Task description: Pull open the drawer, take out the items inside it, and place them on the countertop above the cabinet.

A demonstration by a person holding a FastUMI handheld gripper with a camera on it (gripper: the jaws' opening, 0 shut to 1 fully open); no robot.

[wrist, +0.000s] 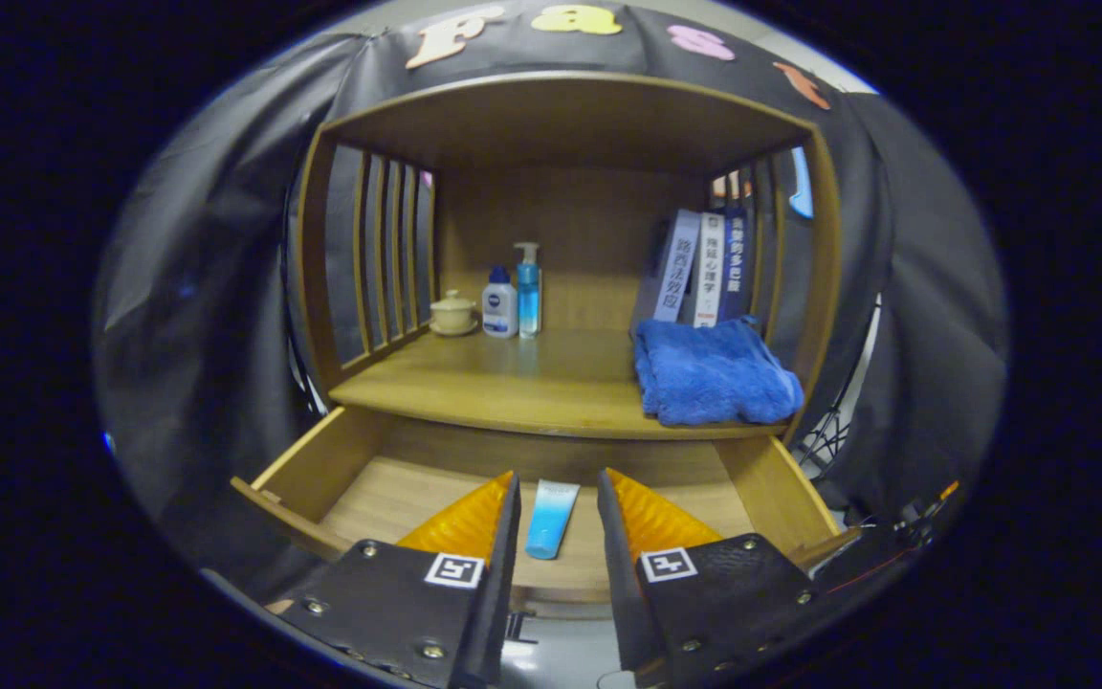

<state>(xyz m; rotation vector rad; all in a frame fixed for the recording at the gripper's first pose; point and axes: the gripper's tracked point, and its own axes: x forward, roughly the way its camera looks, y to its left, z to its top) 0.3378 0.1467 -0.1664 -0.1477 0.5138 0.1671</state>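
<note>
Drawer [321, 469] of pale wood, flat glossy tube [551, 517] inside (between parted gripper [558, 498] fingers)

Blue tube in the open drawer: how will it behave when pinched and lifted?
The blue tube lies flat on the drawer floor, in the gap of the open gripper. It looks like a soft squeeze tube, so it probably gives under the fingers. The glossy skin may be slippery. Lying flat, it seems unlikely to roll, and probably light.
</note>
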